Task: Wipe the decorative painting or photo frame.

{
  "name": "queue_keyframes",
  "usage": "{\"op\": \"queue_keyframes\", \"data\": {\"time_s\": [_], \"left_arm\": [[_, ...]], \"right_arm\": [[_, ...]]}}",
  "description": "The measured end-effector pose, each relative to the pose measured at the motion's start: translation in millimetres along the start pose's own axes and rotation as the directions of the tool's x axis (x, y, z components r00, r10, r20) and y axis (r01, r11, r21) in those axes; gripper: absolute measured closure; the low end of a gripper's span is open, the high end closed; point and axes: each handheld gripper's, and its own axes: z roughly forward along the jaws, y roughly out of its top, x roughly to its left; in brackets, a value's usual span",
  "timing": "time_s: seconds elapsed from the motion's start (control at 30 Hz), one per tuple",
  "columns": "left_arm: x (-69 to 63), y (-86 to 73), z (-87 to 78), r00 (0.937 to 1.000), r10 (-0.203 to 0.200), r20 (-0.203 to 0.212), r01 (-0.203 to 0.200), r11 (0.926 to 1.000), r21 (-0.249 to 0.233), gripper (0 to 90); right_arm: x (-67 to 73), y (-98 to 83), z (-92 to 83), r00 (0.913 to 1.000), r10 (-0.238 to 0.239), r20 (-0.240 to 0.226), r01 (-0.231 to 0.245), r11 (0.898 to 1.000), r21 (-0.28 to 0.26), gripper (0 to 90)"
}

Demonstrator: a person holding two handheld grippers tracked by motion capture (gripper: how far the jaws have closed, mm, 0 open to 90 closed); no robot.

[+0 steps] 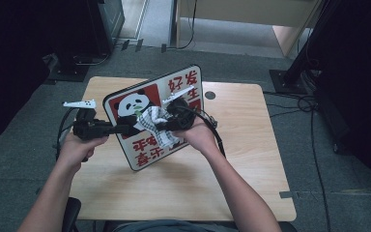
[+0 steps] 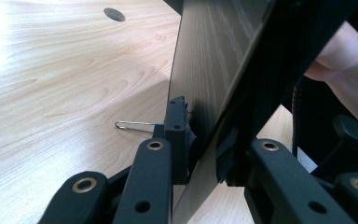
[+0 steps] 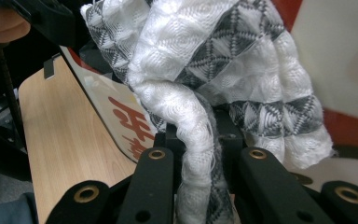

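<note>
The left gripper clamps the rectangular panda-printed sign board by its left edge, holding it tilted above the wooden table centre for wiping. The right gripper is clamped on the grey-white checked cloth, pressing it against the board face.

The panda sign bore red Chinese characters. "好" and "发" stood along its far edge. The rest were too blurred to read.
</note>
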Motion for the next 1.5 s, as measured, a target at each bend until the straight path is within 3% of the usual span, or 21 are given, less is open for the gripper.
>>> {"op": "queue_keyframes", "data": {"time_s": [0.6, 1.1, 1.23, 1.5], "left_arm": [[-1.3, -0.3, 0.1, 0.9999, 0.012, -0.004, -0.012, 0.9999, 0.003, 77.1], [-2.3, -0.6, 0.2, 0.9998, 0.016, -0.009, -0.016, 0.9999, 0.002, 77.1], [-2.5, -0.8, 0.2, 0.9998, 0.017, -0.007, -0.017, 0.9999, 0.000, 77.0], [-1.9, -0.4, 0.3, 0.9999, 0.014, -0.005, -0.014, 0.9999, 0.001, 77.1]], "right_arm": [[-2.5, -20.7, 13.7, 0.9993, 0.031, -0.021, -0.031, 1.000, 0.002, 81.6], [-2.5, -42.1, 26.8, 0.9988, 0.048, 0.005, -0.048, 0.999, 0.002, 81.5], [-2.4, -48.8, 31.4, 0.9987, 0.045, 0.024, -0.046, 0.999, 0.024, 81.5], [-4.4, -65.3, 43.7, 0.9991, 0.040, 0.016, -0.040, 0.998, 0.040, 81.6]]}}
